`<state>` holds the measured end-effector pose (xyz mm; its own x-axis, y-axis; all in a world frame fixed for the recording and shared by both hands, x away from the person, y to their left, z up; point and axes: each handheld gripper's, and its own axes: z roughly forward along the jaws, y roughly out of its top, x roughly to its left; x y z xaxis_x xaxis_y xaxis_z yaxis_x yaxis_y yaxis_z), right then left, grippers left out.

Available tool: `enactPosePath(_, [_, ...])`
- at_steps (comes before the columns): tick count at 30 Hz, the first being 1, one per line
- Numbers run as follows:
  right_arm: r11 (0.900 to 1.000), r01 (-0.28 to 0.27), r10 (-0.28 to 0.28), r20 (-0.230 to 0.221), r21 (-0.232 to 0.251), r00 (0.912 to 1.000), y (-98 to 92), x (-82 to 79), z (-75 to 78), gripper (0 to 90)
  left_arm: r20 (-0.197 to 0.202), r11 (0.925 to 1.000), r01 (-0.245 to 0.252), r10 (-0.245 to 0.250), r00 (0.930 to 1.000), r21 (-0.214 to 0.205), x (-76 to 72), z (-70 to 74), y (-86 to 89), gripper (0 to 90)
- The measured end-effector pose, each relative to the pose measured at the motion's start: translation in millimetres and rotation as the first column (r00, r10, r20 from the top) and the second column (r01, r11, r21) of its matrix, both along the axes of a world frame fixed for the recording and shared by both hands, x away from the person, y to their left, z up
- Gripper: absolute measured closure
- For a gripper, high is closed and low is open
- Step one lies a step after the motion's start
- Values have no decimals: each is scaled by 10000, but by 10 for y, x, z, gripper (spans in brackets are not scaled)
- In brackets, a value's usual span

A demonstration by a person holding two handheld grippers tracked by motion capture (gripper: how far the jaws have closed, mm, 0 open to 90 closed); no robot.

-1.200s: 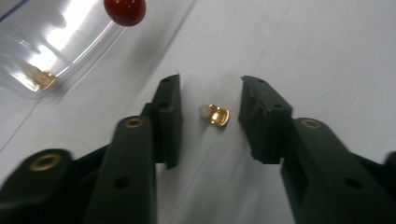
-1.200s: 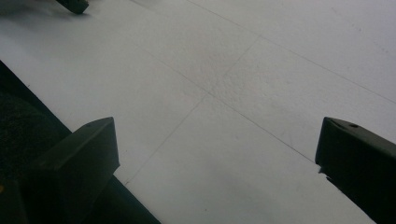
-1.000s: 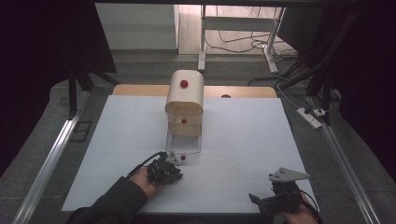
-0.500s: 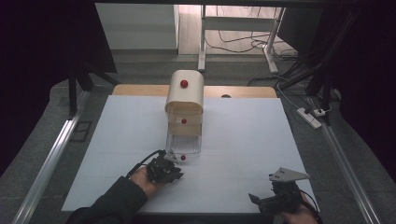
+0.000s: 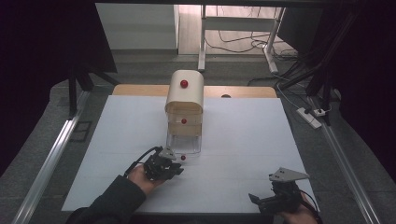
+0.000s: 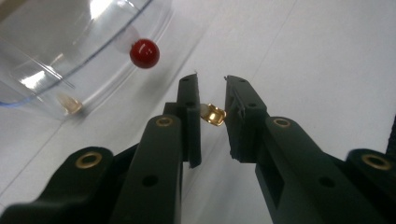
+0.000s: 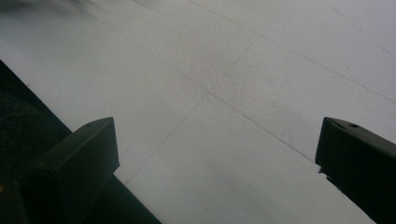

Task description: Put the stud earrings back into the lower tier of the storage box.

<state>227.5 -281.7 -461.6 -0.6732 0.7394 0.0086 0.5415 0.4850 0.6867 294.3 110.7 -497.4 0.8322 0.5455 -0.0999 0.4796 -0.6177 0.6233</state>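
The left gripper (image 5: 173, 164) sits low over the white worktop (image 5: 116, 140), just in front of the open clear drawer (image 5: 184, 142) that is pulled out from the bottom of a small cream cabinet (image 5: 184, 95). In the left gripper view its two black jaws stand close together with a small gold-coloured piece (image 6: 214, 114) pinched between them; the piece spans the narrow gap from one jaw to the other (it looks like thin shiny metal with a pale bit at one end, too small to name further). So this gripper is clenched on the gold-coloured piece, held just above the worktop and near the drawer's front.

The drawer's curved clear wall (image 6: 93, 56) fills the upper left of the left gripper view, and its red knob (image 6: 144, 53) juts from the front, a little up and to the left of the jaw tips, apart from them. Another small gold-toned item (image 6: 69, 104) shows through the drawer's clear wall, low near its floor. From the high view the cabinet carries two more red knobs, one on its rounded top part (image 5: 184, 83) and one on the middle drawer (image 5: 183, 121).

The right gripper (image 5: 268, 201) rests at the near right edge of the worktop, well apart from the cabinet. In the right gripper view its jaws stand wide apart over bare white surface, released, with nothing between them.
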Motion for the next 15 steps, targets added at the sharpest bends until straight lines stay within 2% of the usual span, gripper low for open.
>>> enactPosePath(9, [10000, -21, 21, 12, -15, 10000, 1, -2, -1, 0, 340, 9962, -500, 525, 9980, -711, 25, 126, 127, 754])
enactPosePath(15, [10000, -23, 23, 9, -22, 10000, 2, -2, -1, 0, 435, 9935, -735, 775, 9960, -874, 56, 157, 199, 754])
